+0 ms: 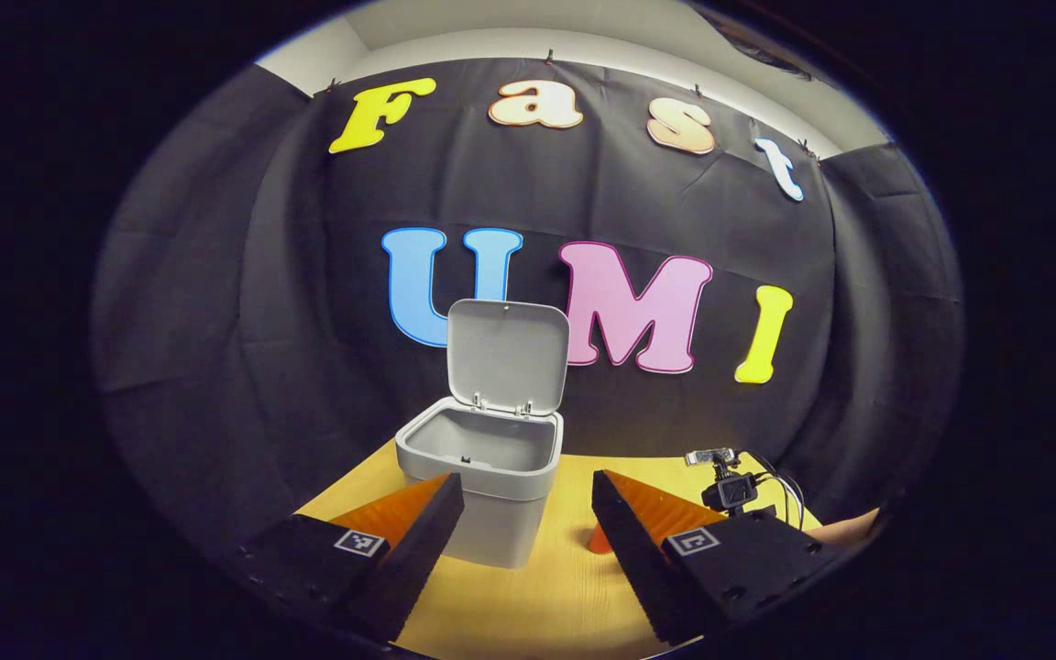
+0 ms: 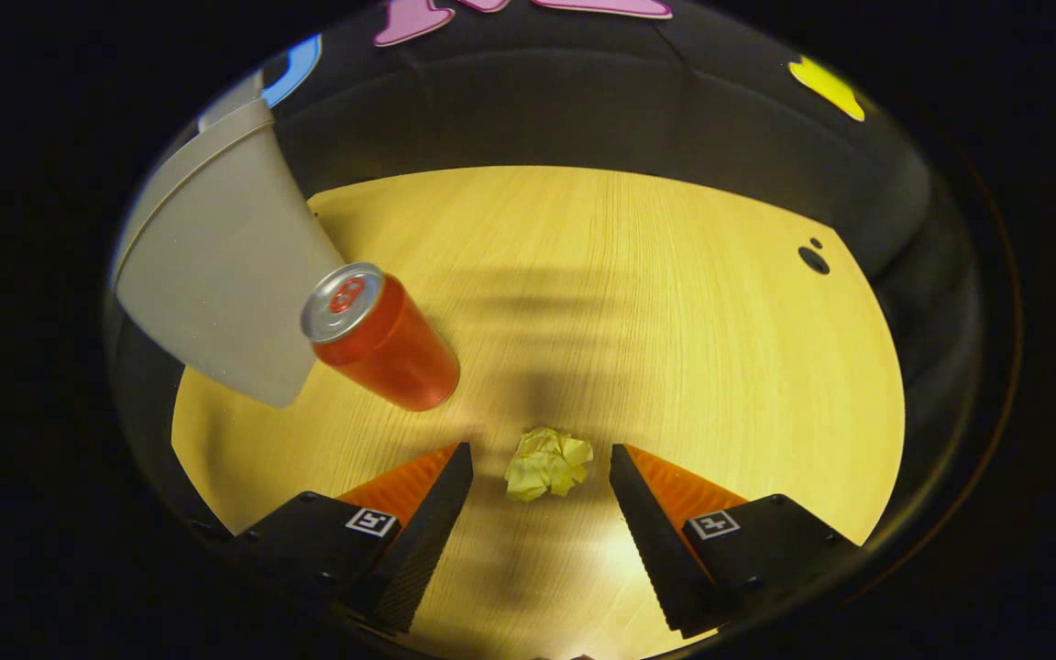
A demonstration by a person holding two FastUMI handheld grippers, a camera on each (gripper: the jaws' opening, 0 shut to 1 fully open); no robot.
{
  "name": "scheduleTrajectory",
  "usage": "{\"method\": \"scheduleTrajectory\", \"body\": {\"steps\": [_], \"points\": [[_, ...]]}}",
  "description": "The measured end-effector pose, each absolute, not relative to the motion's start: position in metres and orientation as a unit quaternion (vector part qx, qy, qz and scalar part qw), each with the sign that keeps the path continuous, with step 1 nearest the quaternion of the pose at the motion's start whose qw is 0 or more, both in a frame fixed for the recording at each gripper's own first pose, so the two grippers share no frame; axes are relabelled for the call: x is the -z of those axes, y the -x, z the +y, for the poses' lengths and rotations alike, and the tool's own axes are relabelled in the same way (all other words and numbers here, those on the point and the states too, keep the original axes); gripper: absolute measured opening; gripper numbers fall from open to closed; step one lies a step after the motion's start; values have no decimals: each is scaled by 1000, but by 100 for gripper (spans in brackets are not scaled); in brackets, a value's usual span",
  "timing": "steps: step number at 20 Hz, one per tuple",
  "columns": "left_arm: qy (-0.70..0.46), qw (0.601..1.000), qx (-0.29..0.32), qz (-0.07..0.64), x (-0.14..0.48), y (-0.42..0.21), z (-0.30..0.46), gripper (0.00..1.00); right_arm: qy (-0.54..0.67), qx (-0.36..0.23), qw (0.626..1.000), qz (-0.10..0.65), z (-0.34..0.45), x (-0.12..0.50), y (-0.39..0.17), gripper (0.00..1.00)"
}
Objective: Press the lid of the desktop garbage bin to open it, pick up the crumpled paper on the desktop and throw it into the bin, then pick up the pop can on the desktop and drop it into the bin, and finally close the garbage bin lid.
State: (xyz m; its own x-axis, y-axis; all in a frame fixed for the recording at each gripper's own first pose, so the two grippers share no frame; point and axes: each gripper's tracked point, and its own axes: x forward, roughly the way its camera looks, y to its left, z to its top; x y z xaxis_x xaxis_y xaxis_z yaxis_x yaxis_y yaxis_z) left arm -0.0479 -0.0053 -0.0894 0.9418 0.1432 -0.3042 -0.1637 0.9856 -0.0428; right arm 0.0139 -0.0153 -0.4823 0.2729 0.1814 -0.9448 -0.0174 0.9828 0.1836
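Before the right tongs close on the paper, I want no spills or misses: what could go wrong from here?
1. The crumpled paper lies between the open right tongs, nearer the tips; closing without reaching further may pinch only an edge and drop it.
2. The pop can stands beside the bin, close to the carrying path; a low swing could knock it over.
3. The lid stands upright; bumping it might shut it.
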Motion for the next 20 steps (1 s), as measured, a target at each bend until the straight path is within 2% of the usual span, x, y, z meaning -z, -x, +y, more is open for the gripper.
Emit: {"method": "scheduleTrajectory", "body": {"steps": [4,9,10,12,14,15,16,17,18,19,20], "points": [[26,981,-106,160,93,50,-1,96,-63,-65,778,621,-11,503,-7,95],[23,981,-112,159,93,47,-5,96,-36,-69,783,617,-12,511,-12,92],[22,980,-112,160,95,47,-6,96,-25,-62,781,621,-17,512,-11,88],[21,981,-110,160,95,46,-10,96,-28,-60,779,624,-18,513,-8,55],[20,982,-104,159,96,45,-13,95,-40,-58,776,627,-19,510,-7,49],[19,982,-102,159,97,45,-14,96,-46,-57,772,631,-21,509,-5,34],[18,982,-100,160,97,44,-14,96,-55,-55,770,633,-20,509,-4,42],[17,982,-99,161,98,45,-14,96,-62,-52,768,635,-19,506,0,27],[18,982,-96,164,99,45,-15,96,-72,-52,771,631,-18,500,-1,42],[19,982,-89,165,99,45,-19,95,-88,-51,779,619,-15,491,-5,27],[19,983,-83,162,98,45,-21,96,-100,-47,787,607,-15,482,-8,41]]}}
